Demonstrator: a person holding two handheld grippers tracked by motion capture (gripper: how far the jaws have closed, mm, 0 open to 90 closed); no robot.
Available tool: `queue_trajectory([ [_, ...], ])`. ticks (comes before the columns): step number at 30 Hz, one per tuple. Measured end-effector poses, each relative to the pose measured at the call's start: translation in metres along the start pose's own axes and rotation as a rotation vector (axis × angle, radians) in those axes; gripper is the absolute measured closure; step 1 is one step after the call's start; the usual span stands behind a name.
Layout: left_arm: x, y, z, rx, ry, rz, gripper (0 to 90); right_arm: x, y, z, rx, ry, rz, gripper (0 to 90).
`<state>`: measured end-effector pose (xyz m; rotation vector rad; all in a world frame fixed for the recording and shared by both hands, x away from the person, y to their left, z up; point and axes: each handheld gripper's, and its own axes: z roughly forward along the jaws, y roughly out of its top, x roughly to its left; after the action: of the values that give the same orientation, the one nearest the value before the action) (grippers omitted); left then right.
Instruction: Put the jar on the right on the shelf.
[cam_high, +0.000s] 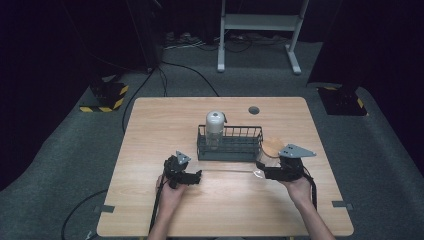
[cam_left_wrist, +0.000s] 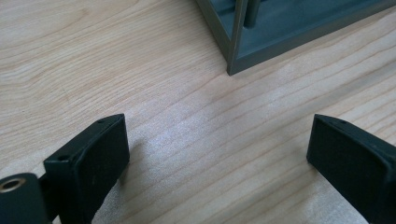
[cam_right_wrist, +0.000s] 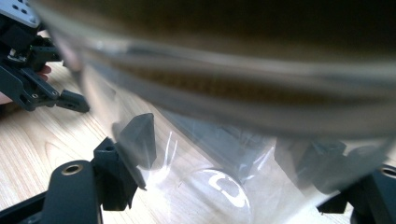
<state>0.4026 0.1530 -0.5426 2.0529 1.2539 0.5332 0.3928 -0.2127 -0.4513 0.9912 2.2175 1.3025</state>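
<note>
hand-held gripper: black, grey triangular plate | black cable | brass-ringed screw hole

Grey carpet, dark room

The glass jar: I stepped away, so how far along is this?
Done: one lidded jar stands in the grey rack. In hand: the right gripper clamps a clear glass jar beside the rack. Left: racking it; the left gripper waits open.

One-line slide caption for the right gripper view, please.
Right gripper shut on a clear glass jar with a wooden lid, above the wooden table.
</note>
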Motion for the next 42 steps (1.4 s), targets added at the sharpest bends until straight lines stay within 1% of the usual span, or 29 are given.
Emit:
queue_trajectory([
  [4,0.000,0.000,0.000,0.000,0.000,0.000,5.9,-0.001,0.003,0.000,-0.006,0.007,-0.002,25.3],
  [8,0.000,0.000,0.000,0.000,0.000,0.000,5.9,-0.002,0.007,-0.001,-0.015,0.032,0.022,25.3],
  [11,0.000,0.000,0.000,0.000,0.000,0.000,5.9,-0.003,0.009,-0.002,-0.019,0.029,0.020,25.3],
  [14,0.000,0.000,0.000,0.000,0.000,0.000,5.9,-0.003,0.011,-0.002,-0.022,0.037,0.027,25.3],
  [19,0.000,0.000,0.000,0.000,0.000,0.001,5.9,-0.003,0.016,-0.003,-0.027,0.040,0.020,25.3],
  [23,0.000,0.000,0.000,0.000,0.000,0.000,5.9,-0.004,0.019,-0.003,-0.034,0.052,0.029,25.3],
  [31,0.000,0.000,0.000,0.000,0.000,0.000,5.9,-0.003,0.029,-0.005,-0.042,0.050,0.011,25.3],
  [37,0.000,0.000,0.000,0.000,0.000,0.001,5.9,-0.004,0.037,-0.003,-0.039,0.050,-0.001,25.3],
  [42,0.000,0.000,0.000,0.000,0.000,0.000,5.9,-0.004,0.044,-0.001,-0.042,0.040,-0.016,25.3],
])
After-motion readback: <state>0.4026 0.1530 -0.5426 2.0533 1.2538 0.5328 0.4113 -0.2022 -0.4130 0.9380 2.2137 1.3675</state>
